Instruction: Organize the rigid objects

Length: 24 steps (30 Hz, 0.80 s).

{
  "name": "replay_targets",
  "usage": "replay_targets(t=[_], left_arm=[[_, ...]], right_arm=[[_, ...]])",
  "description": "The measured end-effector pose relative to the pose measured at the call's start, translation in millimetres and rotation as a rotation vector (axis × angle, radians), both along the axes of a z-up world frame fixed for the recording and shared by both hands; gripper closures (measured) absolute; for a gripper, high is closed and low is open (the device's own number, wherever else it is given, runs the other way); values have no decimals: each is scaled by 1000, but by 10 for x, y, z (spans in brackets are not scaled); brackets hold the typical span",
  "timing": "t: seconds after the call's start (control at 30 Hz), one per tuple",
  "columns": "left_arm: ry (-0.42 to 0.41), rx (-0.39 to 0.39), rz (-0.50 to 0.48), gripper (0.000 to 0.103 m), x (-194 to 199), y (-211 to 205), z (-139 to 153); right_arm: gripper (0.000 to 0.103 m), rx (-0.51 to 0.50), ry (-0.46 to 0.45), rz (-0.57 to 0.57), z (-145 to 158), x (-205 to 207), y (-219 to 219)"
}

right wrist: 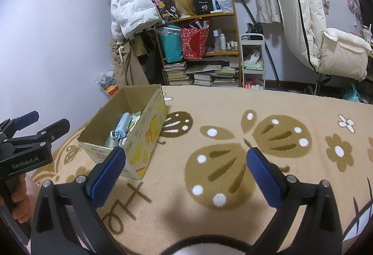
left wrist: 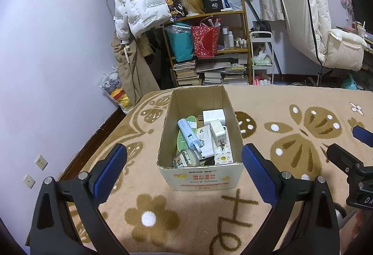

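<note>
Broadly, a bed under a tan floral blanket, spread across both views, bare of loose items where visible. Near its left edge, an open cardboard box, upright on the soft pile, flaps absent or folded away. Inside, packed close and overlapping: a white remote control along the right wall, a pale blue tube-shaped gadget lying diagonally over a green oval piece, a white wall charger with prongs toward the near side on top of the remote, a second white adapter at the far end, a small round patterned case in the near left corner.

Left tool released, fingers spread wide on either side of the box's near wall, holding nothing. Right tool likewise spread and empty, over bare blanket to the right of the box.

Judging by the contents, sorting near complete. Risks from here: box tipping on the yielding blanket if nudged by a blue pad; charger sliding off the remote; a tool catching the thin cardboard rim on withdrawal and dragging the box toward the bed's left edge.
</note>
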<state>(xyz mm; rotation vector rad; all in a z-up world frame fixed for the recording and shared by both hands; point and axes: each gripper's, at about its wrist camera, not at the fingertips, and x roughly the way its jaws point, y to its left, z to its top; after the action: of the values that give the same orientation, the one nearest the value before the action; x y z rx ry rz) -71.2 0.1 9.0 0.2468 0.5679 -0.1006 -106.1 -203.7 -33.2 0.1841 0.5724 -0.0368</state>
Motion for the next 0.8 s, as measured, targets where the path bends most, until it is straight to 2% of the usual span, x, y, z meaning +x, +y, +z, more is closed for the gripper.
replay_targets(t=[0.8], left_arm=[[1,17,0,5,-7,-33,-1]], right_arm=[[0,4,0,-2,-11,8,13]])
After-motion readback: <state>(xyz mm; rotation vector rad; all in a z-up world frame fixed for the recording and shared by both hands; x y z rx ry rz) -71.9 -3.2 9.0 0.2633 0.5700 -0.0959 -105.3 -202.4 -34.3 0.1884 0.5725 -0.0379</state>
